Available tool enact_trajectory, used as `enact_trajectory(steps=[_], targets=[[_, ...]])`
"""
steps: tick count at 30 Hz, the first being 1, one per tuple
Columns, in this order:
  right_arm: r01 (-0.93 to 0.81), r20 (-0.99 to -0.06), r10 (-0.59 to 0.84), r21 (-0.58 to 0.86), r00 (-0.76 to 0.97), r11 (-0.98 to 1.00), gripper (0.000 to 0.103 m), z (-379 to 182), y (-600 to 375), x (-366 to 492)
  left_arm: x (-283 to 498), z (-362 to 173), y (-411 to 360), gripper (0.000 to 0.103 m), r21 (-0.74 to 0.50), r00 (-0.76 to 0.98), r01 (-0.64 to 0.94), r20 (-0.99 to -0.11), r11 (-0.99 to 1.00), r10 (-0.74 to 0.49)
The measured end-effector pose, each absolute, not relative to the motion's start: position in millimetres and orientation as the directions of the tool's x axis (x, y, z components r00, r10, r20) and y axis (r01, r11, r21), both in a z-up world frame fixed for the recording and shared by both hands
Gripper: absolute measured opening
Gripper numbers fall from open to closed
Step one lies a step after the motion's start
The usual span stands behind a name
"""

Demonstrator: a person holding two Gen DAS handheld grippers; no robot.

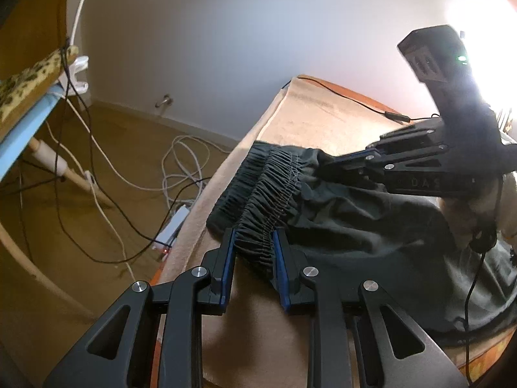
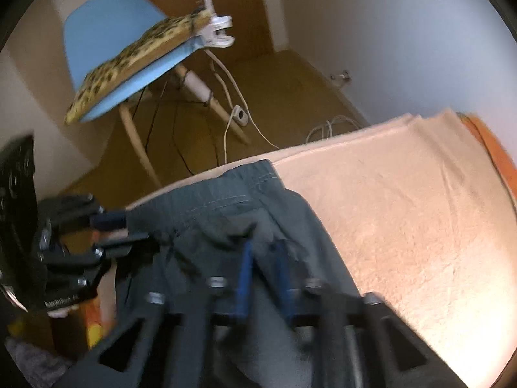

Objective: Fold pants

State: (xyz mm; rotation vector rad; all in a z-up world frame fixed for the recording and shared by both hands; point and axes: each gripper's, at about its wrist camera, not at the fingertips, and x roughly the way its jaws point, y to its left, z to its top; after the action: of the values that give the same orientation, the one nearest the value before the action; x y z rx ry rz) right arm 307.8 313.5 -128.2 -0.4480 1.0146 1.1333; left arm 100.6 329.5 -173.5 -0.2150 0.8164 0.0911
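Note:
Dark grey-green pants [image 1: 355, 226] with a gathered elastic waistband [image 1: 268, 194] lie bunched on a peach towel [image 1: 323, 113] that covers the surface. My left gripper [image 1: 253, 242] is shut on the waistband, which runs between its blue pads. My right gripper [image 1: 326, 165] comes in from the right and pinches the fabric just behind the waistband. In the blurred right wrist view the pants [image 2: 226, 213] spread in front of my right gripper [image 2: 263, 252], with fabric between its blue pads. The left gripper [image 2: 110, 226] holds the pants' left edge there.
The towel [image 2: 404, 210] has bare room to the right of the pants. An orange edge [image 2: 497, 152] borders the surface. On the floor are white and black cables [image 1: 181, 168] and a power strip [image 1: 171, 229]. A blue chair [image 2: 106, 42] with a leopard cushion stands beyond.

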Motion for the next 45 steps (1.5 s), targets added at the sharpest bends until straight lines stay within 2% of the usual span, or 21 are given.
enact_trajectory(steps=[4,6,9,12,15,16,17,18,19,20,22,23,26,32,37,40,45], targets=[[-0.891,-0.776,0.601,0.119,0.192,0.438,0.0,-94,302,310,98,-151,326,0.021,-0.129,0.739,-0.162,-0.673,0.978,0.034],[-0.885,-0.759,0.616,0.117,0.213,0.45,0.0,-88,300,316,106,-152,329,0.021,-0.133,0.731,-0.168,-0.682,0.977,0.033],[-0.879,-0.783,0.583,0.102,0.218,0.466,0.0,-98,309,322,120,-166,333,0.021,-0.15,0.686,-0.176,-0.728,0.973,0.012],[-0.885,-0.809,0.542,0.06,0.227,0.461,0.0,-112,317,320,123,-176,332,0.021,-0.118,0.663,-0.179,-0.748,0.977,0.031],[-0.874,-0.82,0.53,0.078,0.217,0.479,0.001,-118,313,325,123,-177,328,0.022,-0.083,0.659,-0.179,-0.75,0.98,0.057],[-0.865,-0.826,0.522,0.088,0.214,0.494,0.01,-118,311,327,125,-177,327,0.025,-0.069,0.654,-0.183,-0.753,0.981,0.069],[-0.853,-0.828,0.514,0.088,0.225,0.514,0.026,-114,307,329,126,-176,327,0.025,-0.062,0.65,-0.187,-0.756,0.98,0.076],[-0.846,-0.823,0.518,0.09,0.234,0.525,0.032,-110,303,328,126,-176,329,0.027,-0.062,0.645,-0.192,-0.76,0.979,0.078],[-0.841,-0.814,0.529,0.097,0.241,0.532,0.038,-104,296,328,127,-176,331,0.033,-0.066,0.635,-0.206,-0.768,0.976,0.082],[-0.835,-0.806,0.539,0.106,0.246,0.54,0.039,-96,287,327,128,-175,333,0.043,-0.066,0.626,-0.221,-0.775,0.973,0.09],[-0.82,-0.795,0.548,0.119,0.259,0.56,0.04,-81,269,325,125,-172,340,0.055,-0.056,0.616,-0.265,-0.778,0.963,0.124],[-0.807,-0.784,0.561,0.137,0.267,0.575,0.043,-70,252,323,123,-170,342,0.057,-0.056,0.615,-0.274,-0.778,0.96,0.13],[-0.783,-0.759,0.585,0.166,0.287,0.599,0.048,-45,213,310,116,-160,343,0.057,-0.043,0.614,-0.289,-0.775,0.956,0.151],[-0.729,-0.74,0.571,0.164,0.355,0.665,0.052,-7,126,268,107,-126,324,0.06,0.015,0.647,-0.274,-0.737,0.962,0.196],[-0.668,-0.715,0.568,0.19,0.408,0.719,0.052,20,41,217,110,-126,339,0.061,0.003,0.594,-0.341,-0.774,0.94,0.218],[-0.623,-0.715,0.526,0.162,0.461,0.765,0.054,31,-5,191,101,-113,330,0.061,-0.06,0.626,-0.329,-0.761,0.943,0.17],[-0.501,-0.723,0.424,0.124,0.546,0.857,0.055,44,-88,152,93,-85,273,0.061,-0.075,0.68,-0.207,-0.728,0.975,0.088]])
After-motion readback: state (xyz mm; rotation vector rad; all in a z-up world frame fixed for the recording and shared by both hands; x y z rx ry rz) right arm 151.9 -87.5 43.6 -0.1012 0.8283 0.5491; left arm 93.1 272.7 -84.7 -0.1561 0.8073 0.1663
